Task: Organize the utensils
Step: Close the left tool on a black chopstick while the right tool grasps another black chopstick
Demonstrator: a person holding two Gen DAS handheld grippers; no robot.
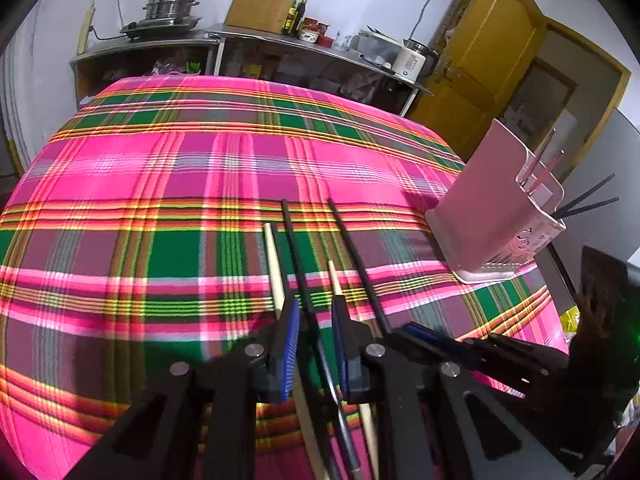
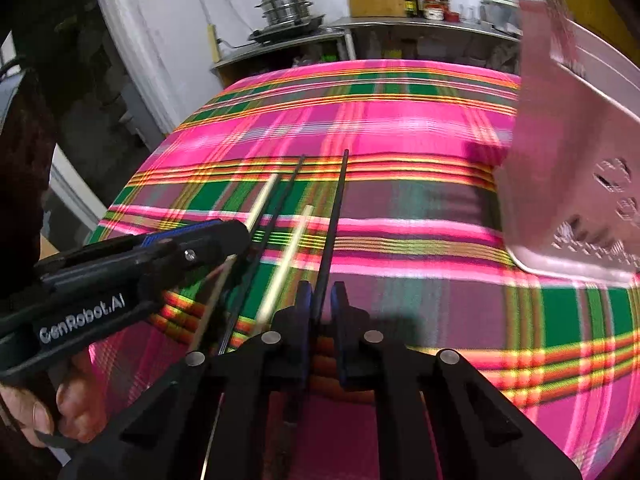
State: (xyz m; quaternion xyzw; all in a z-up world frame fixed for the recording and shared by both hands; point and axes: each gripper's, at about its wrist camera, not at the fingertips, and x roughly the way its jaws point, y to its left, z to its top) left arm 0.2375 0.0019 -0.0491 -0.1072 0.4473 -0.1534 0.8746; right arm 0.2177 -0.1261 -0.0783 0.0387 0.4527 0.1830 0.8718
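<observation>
Four loose chopsticks lie on the plaid-covered counter (image 1: pixel 160 184): two pale wooden chopsticks (image 1: pixel 274 264) and two black chopsticks (image 1: pixel 294 248), all pointing away from the cameras. Left hand-held gripper (image 1: pixel 314 322): tilted down, blue pads narrowly apart, one black chopstick running between them; grip contact unclear. The wooden ones sit just outside each of its fingers. Right hand-held gripper (image 2: pixel 320 300): also tilted down, pads pressed together on the other black chopstick (image 2: pixel 334 224), just right of the left gripper. A person's hand (image 2: pixel 60 412) wraps the left gripper's handle at lower left in the right wrist view. Right of both grippers stands a pink utensil holder (image 1: pixel 486 208) with two pink and two black sticks in it. Beyond the counter: metal shelving with a stacked steamer pot (image 1: pixel 170 2), bottles, a yellow door (image 1: pixel 492 52).
</observation>
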